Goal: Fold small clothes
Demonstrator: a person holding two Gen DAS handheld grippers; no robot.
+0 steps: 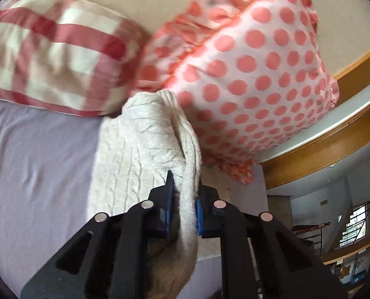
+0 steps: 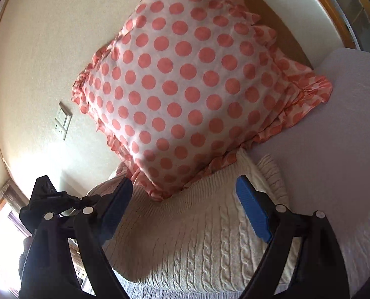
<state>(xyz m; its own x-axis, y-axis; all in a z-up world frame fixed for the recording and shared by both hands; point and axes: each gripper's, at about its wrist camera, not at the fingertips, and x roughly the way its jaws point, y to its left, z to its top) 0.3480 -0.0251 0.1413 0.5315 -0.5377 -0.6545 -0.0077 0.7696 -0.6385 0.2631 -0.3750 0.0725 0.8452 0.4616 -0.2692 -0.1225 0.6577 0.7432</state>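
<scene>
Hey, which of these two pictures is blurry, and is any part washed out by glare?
Left wrist view: motion blur smears the checked pillow; the sweater stays fairly sharp. Right wrist view: crisp dotted pillow, but the window at lower left is blown out white.

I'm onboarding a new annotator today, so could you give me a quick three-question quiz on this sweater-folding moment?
1. True or false: the left gripper is shut on a fold of the cream cable-knit sweater.
2. Multiple choice: the right gripper is A) shut on the polka-dot pillow, B) open above the sweater, C) shut on the purple sheet.
3. Fill in: in the left wrist view, the pillow to the left of the polka-dot one has a red and cream ____ pattern.

Key: 1 true; 2 B; 3 checked.
</scene>
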